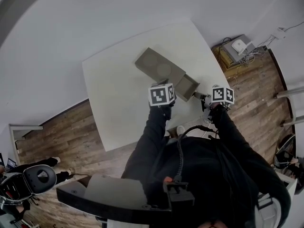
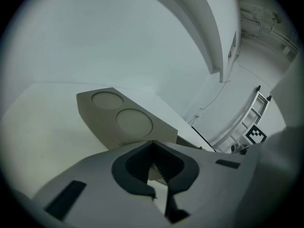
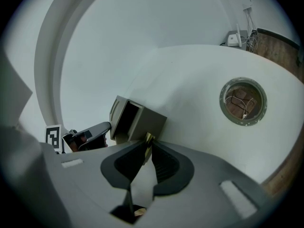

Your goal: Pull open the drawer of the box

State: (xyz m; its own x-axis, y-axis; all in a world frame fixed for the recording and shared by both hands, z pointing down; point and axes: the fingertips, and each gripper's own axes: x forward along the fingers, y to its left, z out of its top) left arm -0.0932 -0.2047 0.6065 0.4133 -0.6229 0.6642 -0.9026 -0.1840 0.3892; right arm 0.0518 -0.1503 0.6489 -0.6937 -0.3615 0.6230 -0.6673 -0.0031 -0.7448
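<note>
A taupe box (image 1: pixel 159 66) lies slantwise on the white table (image 1: pixel 114 94), with two round insets on its top (image 2: pixel 121 115). Its drawer (image 1: pixel 186 86) is slid out toward the right, and its inside shows. My right gripper (image 1: pixel 202 98) is at the drawer's front, its jaws shut on the small brass knob (image 3: pixel 148 137). My left gripper (image 1: pixel 164 93) hovers beside the box where the drawer comes out. Its jaws (image 2: pixel 153 146) meet at the tips and nothing shows between them. The right gripper view also catches the drawer (image 3: pixel 135 120) and the left gripper's dark fingers (image 3: pixel 90 131).
A round cable hole (image 3: pixel 243 101) is cut into the table to the right of the drawer. The table's near edge runs just under my arms. On the wood floor at the back right stands a crate with a white router (image 1: pixel 236 49). A ladder (image 2: pixel 256 109) leans by the wall.
</note>
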